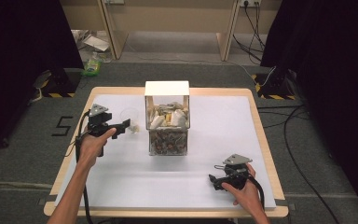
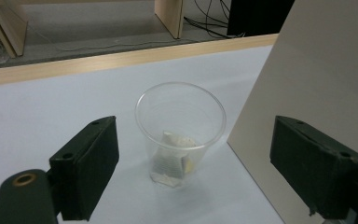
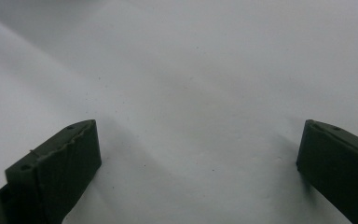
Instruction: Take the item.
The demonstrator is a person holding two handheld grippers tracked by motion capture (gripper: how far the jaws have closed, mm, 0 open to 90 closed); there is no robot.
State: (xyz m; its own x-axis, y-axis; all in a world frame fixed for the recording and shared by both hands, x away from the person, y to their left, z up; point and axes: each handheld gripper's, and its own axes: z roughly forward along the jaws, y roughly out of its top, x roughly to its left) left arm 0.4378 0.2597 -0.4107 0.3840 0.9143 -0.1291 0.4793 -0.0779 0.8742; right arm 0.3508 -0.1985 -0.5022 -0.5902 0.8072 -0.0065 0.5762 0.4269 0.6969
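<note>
Both claws spread wide, left claw (image 2: 193, 177) facing clear cup (image 2: 180, 133), its contents indistinct.

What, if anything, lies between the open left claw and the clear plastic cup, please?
Nothing: in the left gripper view, just bare white table cover separates the left claw from the clear cup, which stands upright with a small packet inside.

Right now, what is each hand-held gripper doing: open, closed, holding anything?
Left hand-held gripper: open, empty, jaws on either side of the clear plastic cup.
Right hand-held gripper: open, empty, over the white table sheet.
</note>
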